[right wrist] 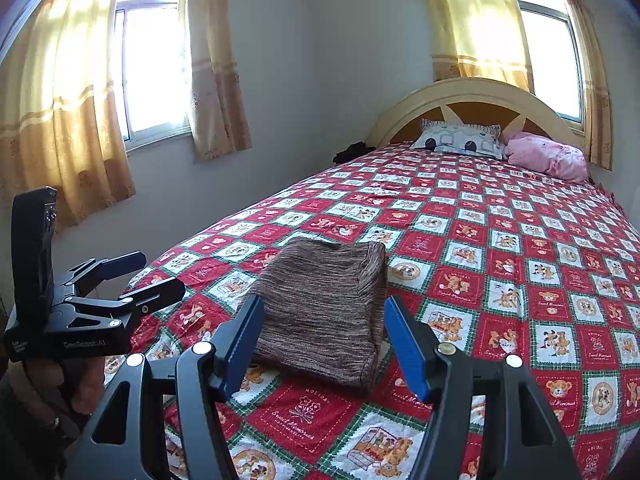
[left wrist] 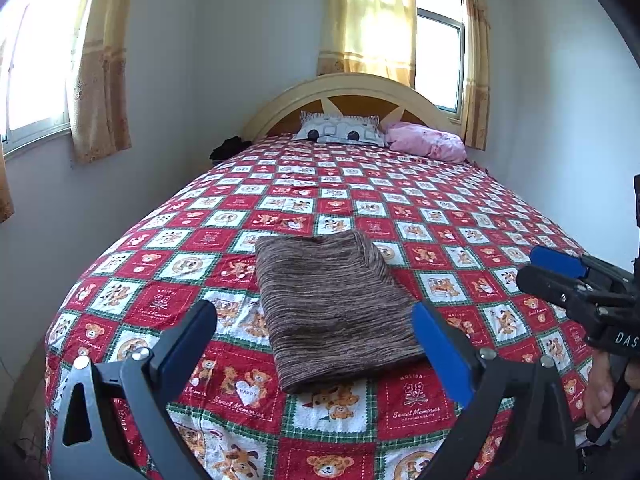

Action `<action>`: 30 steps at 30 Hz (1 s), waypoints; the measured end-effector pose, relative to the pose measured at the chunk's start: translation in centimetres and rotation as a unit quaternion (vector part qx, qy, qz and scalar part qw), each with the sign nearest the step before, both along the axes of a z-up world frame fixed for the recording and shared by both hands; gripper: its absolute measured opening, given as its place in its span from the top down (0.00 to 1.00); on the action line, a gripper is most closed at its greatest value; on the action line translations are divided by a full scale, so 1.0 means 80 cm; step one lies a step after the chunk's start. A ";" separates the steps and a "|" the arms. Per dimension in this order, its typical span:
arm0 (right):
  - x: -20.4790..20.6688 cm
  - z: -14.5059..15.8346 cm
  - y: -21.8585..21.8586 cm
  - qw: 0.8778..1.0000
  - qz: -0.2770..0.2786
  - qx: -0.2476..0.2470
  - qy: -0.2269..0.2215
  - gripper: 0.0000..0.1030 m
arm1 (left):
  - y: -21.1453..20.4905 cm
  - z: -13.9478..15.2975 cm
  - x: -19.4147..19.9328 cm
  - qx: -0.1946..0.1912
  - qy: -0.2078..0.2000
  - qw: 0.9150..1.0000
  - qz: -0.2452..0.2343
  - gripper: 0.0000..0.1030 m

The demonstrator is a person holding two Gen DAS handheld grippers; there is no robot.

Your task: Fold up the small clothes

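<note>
A brown striped cloth (left wrist: 332,308) lies folded on the bed (left wrist: 500,216), near its foot edge and about midway between its two side edges. It looks like a neat, flat pile already, so I think the folding is close to done. Its long side runs from the foot edge up toward the pillows (left wrist: 340,131). The left gripper (left wrist: 316,344) hangs over the foot edge with its jaws wide apart and nothing in them. The cloth sits just ahead of it, between the two blue fingers. The right gripper (right wrist: 320,344) is open and empty too, and it points at the same cloth from the near end. Both are close, and I cannot tell which one is nearer. Neither one is touching the cloth.
</note>
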State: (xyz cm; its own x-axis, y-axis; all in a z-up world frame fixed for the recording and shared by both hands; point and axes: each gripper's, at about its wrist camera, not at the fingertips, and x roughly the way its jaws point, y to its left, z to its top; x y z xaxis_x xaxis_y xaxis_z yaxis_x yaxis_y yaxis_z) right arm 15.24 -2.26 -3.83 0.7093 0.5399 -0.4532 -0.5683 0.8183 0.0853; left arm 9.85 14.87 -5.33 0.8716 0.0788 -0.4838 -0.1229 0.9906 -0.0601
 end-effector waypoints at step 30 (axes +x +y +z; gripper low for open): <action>-0.003 -0.002 -0.004 1.000 0.002 0.010 0.007 0.38 | -0.006 0.001 -0.001 0.001 0.003 1.000 0.002 0.02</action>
State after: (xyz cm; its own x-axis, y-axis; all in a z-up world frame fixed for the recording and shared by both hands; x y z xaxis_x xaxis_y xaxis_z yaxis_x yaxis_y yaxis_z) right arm 15.04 -2.55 -4.03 0.7011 0.5516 -0.4518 -0.5702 0.8142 0.1092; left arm 9.77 14.37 -5.28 0.8680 0.0824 -0.4897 -0.1265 0.9903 -0.0576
